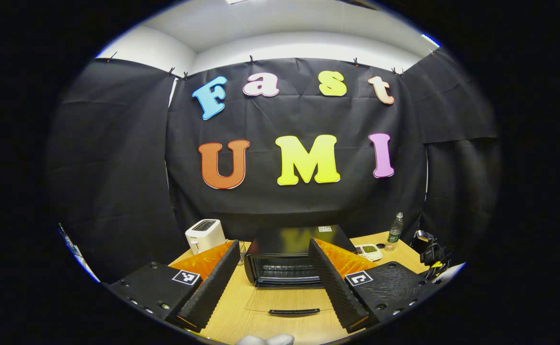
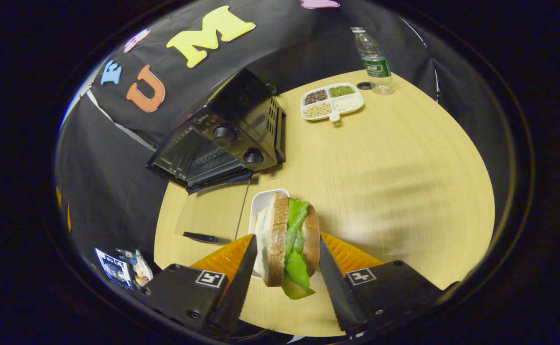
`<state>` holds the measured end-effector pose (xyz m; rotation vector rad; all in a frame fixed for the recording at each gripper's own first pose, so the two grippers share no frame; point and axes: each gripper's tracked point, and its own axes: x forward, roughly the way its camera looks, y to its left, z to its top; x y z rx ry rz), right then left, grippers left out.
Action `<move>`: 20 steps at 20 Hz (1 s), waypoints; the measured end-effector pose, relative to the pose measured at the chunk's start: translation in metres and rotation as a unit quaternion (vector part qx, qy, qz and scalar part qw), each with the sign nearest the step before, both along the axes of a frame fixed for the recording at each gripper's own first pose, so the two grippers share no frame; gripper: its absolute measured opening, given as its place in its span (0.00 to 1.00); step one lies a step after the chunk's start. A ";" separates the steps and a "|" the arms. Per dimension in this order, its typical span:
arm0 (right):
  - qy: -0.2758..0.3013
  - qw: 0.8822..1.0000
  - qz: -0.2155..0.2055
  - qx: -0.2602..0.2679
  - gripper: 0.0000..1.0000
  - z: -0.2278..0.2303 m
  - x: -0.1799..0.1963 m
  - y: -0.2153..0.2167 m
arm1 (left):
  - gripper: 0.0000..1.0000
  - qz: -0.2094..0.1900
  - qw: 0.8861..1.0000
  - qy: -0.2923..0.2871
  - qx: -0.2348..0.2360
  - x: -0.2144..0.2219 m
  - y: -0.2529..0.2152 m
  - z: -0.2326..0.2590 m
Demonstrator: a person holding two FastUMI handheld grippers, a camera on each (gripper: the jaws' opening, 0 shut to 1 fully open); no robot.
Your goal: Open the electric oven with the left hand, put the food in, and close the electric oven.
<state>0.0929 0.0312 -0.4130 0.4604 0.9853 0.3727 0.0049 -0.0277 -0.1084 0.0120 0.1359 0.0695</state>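
The black electric oven (image 1: 285,254) stands in the middle of the wooden table (image 1: 241,316). Its glass door is folded down flat, with the door handle (image 1: 293,311) nearest me and the rack inside showing. My left gripper (image 1: 274,242) is open just in front of the oven, one finger on each side of the opening, holding nothing. In the right gripper view the oven (image 2: 227,134) sits far left with its door handle (image 2: 203,237) down. My right gripper (image 2: 285,244) is shut on a sandwich (image 2: 289,235) of bread and green lettuce, above a white dish (image 2: 261,203).
A white toaster (image 1: 205,235) stands left of the oven. A divided tray of beans (image 2: 332,101) and a plastic bottle (image 2: 373,62) sit at the table's far right. Bare tabletop (image 2: 404,167) stretches right of the sandwich. Dark equipment (image 1: 428,249) lies off the right edge.
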 end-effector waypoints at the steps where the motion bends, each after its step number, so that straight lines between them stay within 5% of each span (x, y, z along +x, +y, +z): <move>1: 0.004 1.000 0.000 0.006 0.63 0.000 0.001 0.001 | 0.94 0.003 1.000 0.002 0.000 -0.001 0.000 -0.001; 5: 0.030 0.998 0.009 0.047 0.52 0.001 0.000 0.005 | 0.94 0.005 1.000 0.010 0.003 0.003 -0.004 -0.006; 8: 0.036 0.998 0.012 0.057 0.34 0.004 -0.003 0.007 | 0.94 0.002 1.000 0.018 -0.003 0.003 -0.006 -0.011; 15: -0.004 0.999 0.011 0.048 0.37 0.045 -0.007 0.012 | 0.94 -0.010 1.000 0.010 -0.006 0.001 -0.001 -0.005; 20: -0.029 0.989 -0.040 0.140 0.33 0.092 0.004 0.054 | 0.94 -0.023 1.000 0.004 -0.009 -0.002 0.012 -0.001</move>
